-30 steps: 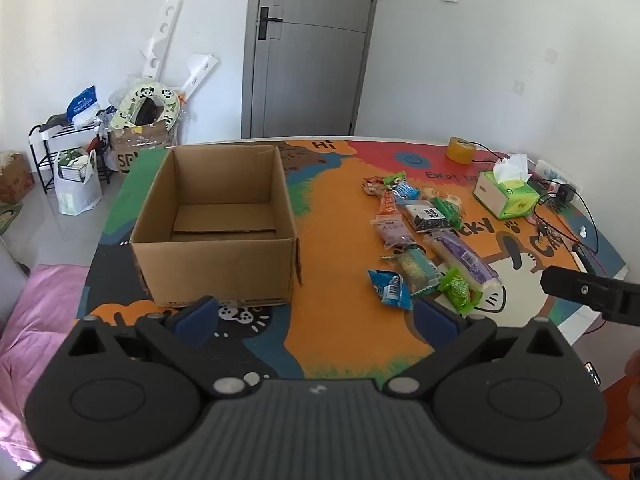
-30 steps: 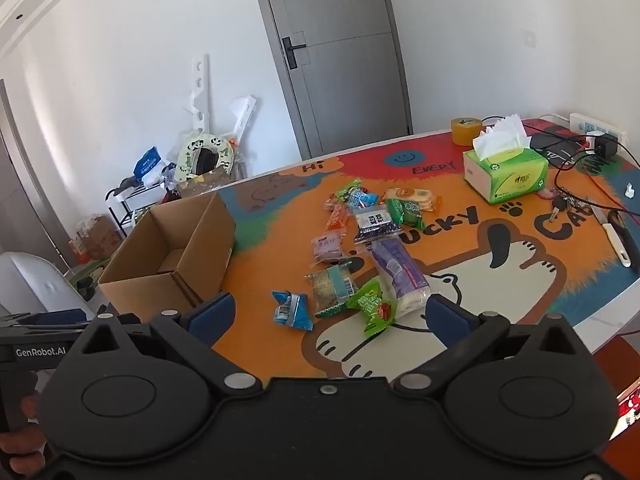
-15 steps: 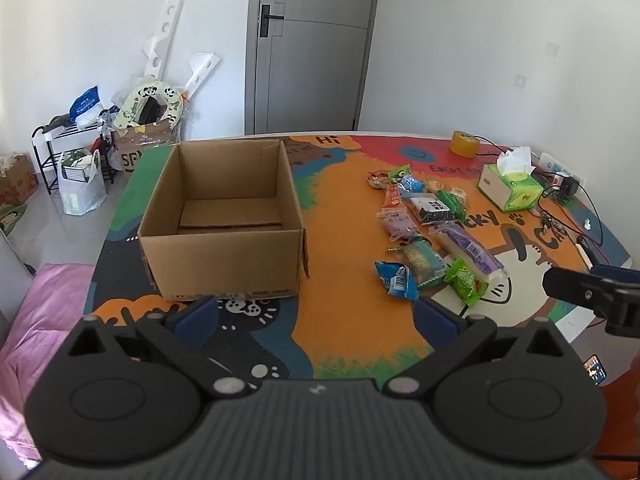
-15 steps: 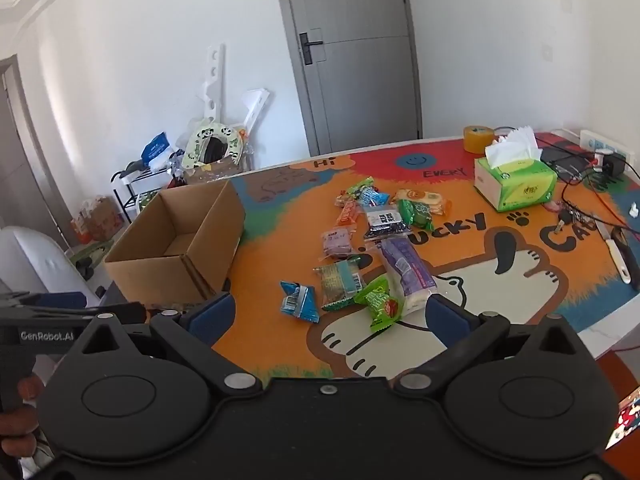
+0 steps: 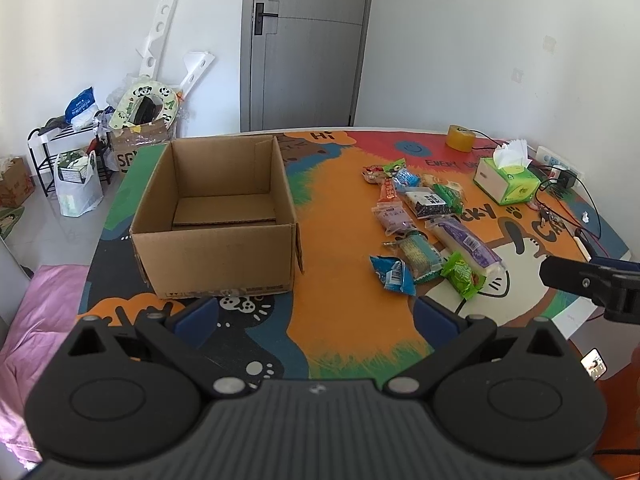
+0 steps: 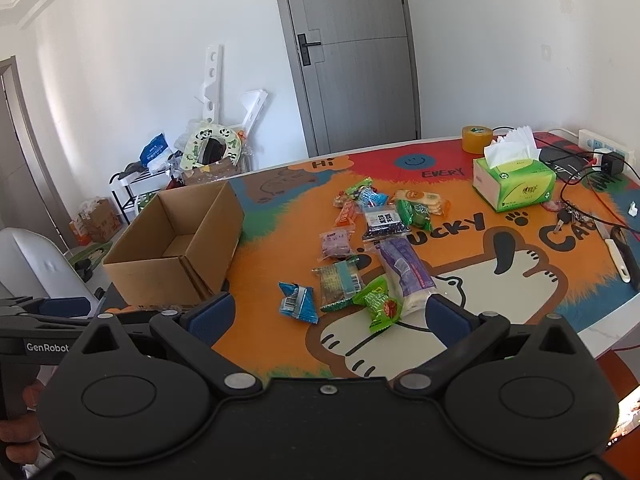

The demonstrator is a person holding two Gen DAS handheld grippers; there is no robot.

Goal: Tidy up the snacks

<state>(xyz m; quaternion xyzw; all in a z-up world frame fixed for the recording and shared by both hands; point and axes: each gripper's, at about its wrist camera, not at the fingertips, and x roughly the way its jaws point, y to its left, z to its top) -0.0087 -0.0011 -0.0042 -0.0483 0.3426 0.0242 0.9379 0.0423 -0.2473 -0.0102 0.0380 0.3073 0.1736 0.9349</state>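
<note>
Left wrist view: the box point(image 5: 214, 216) is seen empty, snacks point(image 5: 424, 224) scattered right of it. Both the left gripper point(image 5: 316, 314) and the right gripper point(image 6: 328, 312) are held wide, nothing gripped.

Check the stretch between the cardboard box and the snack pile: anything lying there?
Nothing: between the cardboard box and the snack pile only the bare printed mat shows, clearest in the left wrist view.

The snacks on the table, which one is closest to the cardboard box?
The small blue packet with the barcode. It lies at the near left edge of the snack pile, on the side facing the cardboard box; every other snack sits farther right.
</note>
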